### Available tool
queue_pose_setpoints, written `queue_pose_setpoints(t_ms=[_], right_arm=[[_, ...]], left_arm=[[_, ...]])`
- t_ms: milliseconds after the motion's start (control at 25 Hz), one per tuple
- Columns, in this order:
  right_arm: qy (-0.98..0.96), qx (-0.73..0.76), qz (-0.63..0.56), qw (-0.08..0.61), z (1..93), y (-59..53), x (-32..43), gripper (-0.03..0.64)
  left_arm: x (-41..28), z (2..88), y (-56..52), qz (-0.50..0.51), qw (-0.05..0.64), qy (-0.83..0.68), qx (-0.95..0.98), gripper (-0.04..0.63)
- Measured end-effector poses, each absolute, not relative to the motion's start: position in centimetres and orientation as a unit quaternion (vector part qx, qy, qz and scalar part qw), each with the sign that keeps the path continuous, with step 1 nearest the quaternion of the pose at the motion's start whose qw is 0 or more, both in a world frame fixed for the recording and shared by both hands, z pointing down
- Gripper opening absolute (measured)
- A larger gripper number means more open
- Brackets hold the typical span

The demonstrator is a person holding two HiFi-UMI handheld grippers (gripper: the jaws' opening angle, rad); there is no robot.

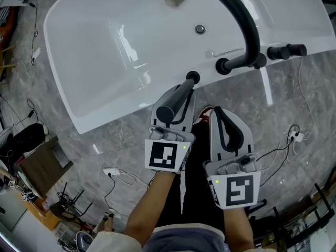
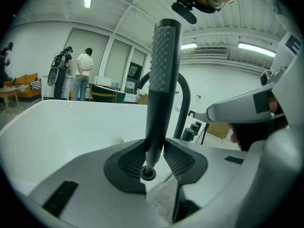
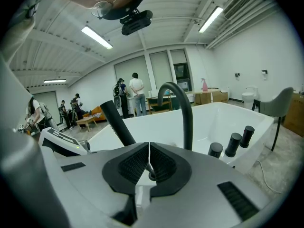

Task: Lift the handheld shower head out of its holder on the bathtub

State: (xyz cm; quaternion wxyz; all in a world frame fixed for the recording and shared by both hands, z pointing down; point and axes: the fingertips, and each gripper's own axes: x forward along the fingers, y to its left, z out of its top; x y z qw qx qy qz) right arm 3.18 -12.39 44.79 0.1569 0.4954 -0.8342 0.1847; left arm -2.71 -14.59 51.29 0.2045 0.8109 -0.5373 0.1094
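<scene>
Left gripper [image 2: 155, 148] jaws clamped low on the handheld shower head [image 2: 164, 75], likely for a straight pull upward. Its base looked still seated in the holder [image 1: 193, 78] on the bathtub [image 1: 73, 106] rim. Right gripper [image 3: 148, 159] was closed on nothing, idle alongside.

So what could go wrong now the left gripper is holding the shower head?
The left gripper pinches the shower head only near its bottom, so the tall smooth stick might tilt or slip out. The curved black faucet stands close beside it, so a swinging lift could bump it. If dropped, it could bang the white bathtub.
</scene>
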Motion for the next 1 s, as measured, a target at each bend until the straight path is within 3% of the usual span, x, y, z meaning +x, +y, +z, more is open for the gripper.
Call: queue_pose_setpoints(t_ms=[1000], right_arm=[[-0.831,0.510,0.162,0.154,39.3,-13.4,3.0,0.020]], left_arm=[[-4.4,45.6,-14.3,0.077,0.188,-0.538,0.818,0.126]])
